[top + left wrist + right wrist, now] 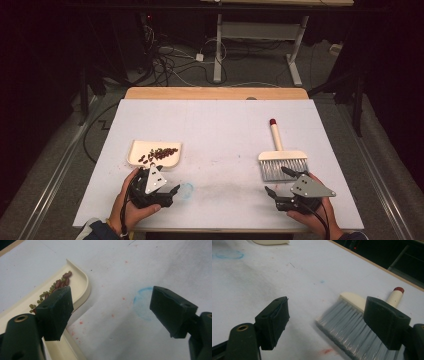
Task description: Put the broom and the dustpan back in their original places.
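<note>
Cream dustpan (135,156) looked light, stiff; beans (159,153) loose. Grip near rim. Left claw (169,191) and right claw (278,182) gaped empty.

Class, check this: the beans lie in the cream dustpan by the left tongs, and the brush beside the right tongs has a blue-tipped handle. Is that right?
Not quite. The brush handle ends in a red tip, as the high view shows. The beans do lie in the dustpan by the left tongs; the brush is beside the right tongs.

We hold two black grippers: left gripper (161,186), right gripper (278,182). Each carries grey three-cornered plate with dark screw dots, brass-ringed holes, black trailing cable. Dark sleeves.
</note>
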